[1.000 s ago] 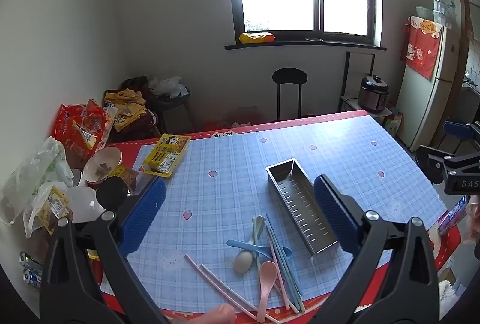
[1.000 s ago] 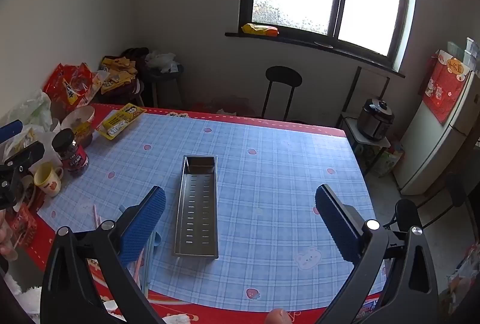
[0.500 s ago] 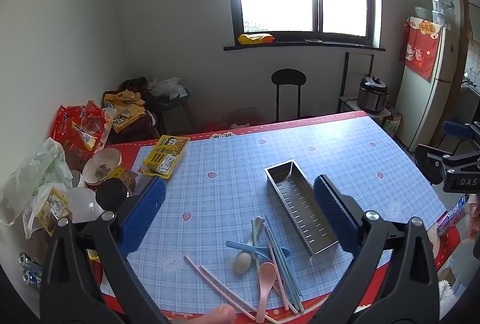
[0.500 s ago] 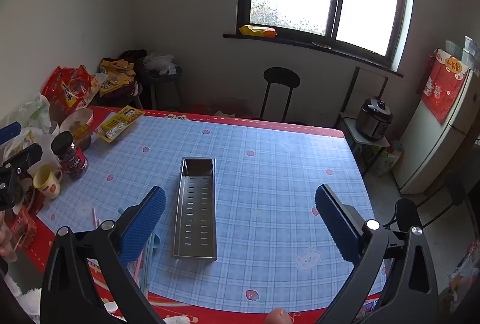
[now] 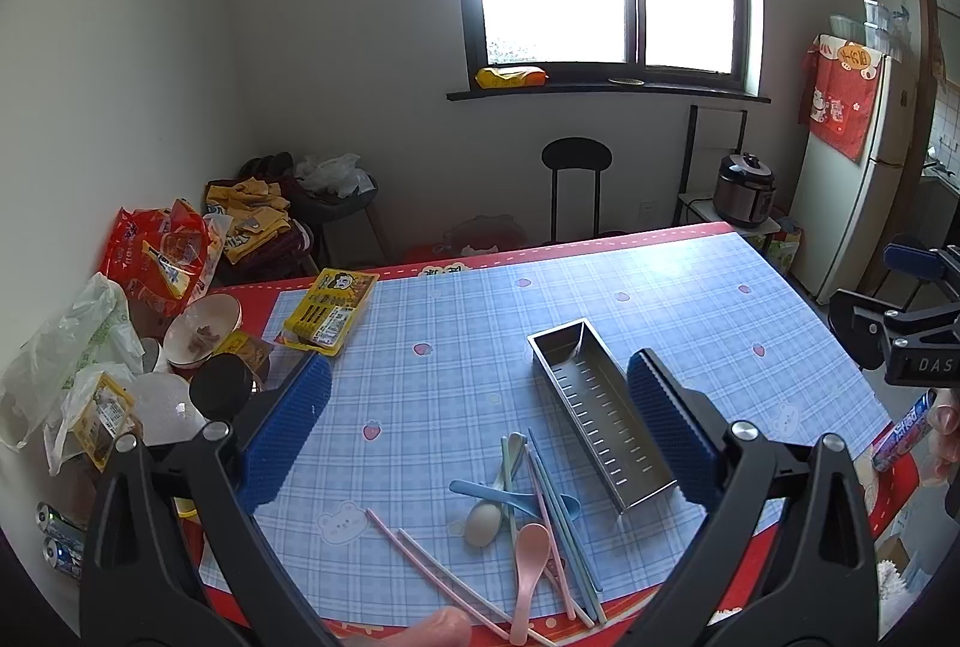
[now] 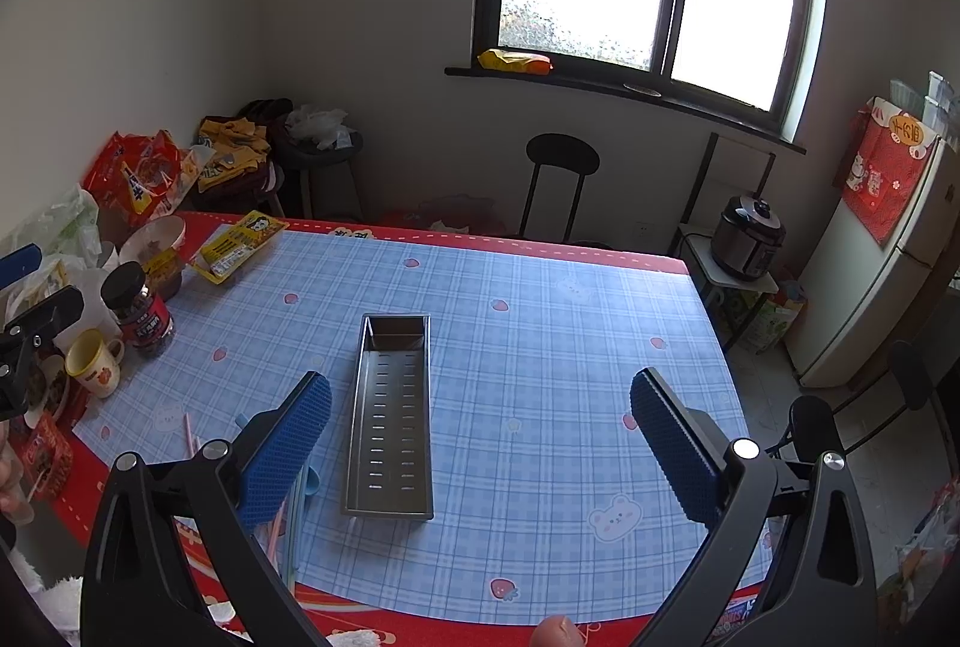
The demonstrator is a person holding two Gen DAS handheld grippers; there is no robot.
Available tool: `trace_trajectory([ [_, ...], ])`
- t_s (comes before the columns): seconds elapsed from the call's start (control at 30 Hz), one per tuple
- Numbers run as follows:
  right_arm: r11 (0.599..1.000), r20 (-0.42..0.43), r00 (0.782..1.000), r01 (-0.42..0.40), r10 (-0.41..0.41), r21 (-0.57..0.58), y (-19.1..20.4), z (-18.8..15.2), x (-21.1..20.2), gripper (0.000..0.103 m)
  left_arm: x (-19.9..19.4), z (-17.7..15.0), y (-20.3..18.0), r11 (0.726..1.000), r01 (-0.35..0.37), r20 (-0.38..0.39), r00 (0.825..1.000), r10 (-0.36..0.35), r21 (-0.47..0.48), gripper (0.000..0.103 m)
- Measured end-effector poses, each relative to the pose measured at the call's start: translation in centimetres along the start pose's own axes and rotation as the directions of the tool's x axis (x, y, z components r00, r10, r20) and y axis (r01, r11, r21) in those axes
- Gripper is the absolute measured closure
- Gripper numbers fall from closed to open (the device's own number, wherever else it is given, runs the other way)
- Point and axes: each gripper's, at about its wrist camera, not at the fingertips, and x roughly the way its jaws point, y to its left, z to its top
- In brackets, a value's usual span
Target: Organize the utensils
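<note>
A long perforated steel tray lies empty on the blue checked tablecloth. Just left of it in the left wrist view is a loose pile: a pink spoon, a blue spoon, a pale green spoon, pink chopsticks and teal chopsticks. My left gripper hangs open above the pile, holding nothing. My right gripper is open above the table, with the tray between its fingers in view. Its left finger hides most of the pile.
Snack bags, a bowl, a dark-lidded jar, a yellow mug and a yellow packet crowd the table's left edge. A black stool, rice cooker and fridge stand beyond the table.
Both grippers drifted slightly; the views shifted a little. Nothing on the table moved and both stay open.
</note>
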Motion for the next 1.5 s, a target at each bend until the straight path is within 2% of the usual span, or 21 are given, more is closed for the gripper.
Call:
trace_trajectory([
  [1.5,1.000,-0.003,1.000,0.012,-0.012,0.017,-0.67,-0.39,-0.11,0.005,0.00,-0.43,-0.84,1.000,0.028,-0.008,1.000,-0.028,-0.010,0.005],
])
